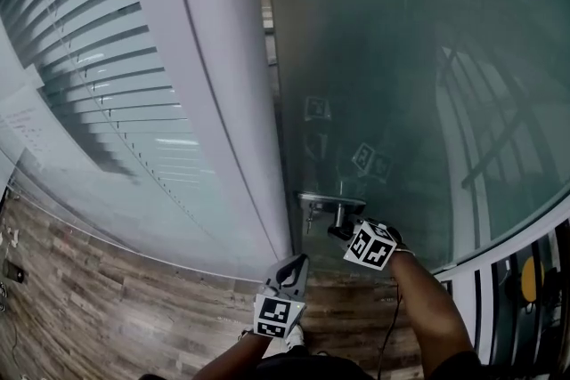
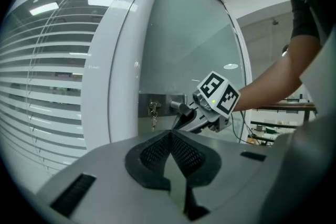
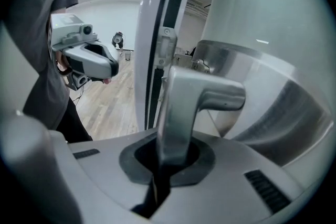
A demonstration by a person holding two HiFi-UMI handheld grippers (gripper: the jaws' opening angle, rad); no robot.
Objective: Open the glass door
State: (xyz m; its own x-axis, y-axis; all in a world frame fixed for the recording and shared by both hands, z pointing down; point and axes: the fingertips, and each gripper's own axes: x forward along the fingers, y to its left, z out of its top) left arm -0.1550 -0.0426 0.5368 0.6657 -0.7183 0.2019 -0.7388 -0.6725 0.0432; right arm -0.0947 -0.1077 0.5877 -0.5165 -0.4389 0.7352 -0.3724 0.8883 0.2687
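Observation:
The frosted glass door [image 1: 401, 58] carries a metal lever handle [image 1: 337, 210] on a steel lock plate [image 1: 313, 197], with keys [image 1: 309, 222] hanging in the lock. My right gripper [image 1: 340, 231] is shut on the handle's free end. In the right gripper view the handle [image 3: 194, 97] runs down between the pads of that gripper [image 3: 168, 149]. My left gripper [image 1: 294, 264] hangs just left of it near the door's edge, shut on nothing. The left gripper view shows its pads meeting at the tip [image 2: 170, 134], with the keys [image 2: 153, 113] and the right gripper [image 2: 184, 120] beyond.
A wide white door frame [image 1: 223, 84] stands left of the door, with a glass wall and slatted blinds [image 1: 98, 58] beyond it. Wood-plank floor [image 1: 89, 307] lies below. A black railing [image 1: 525, 280] stands at the lower right.

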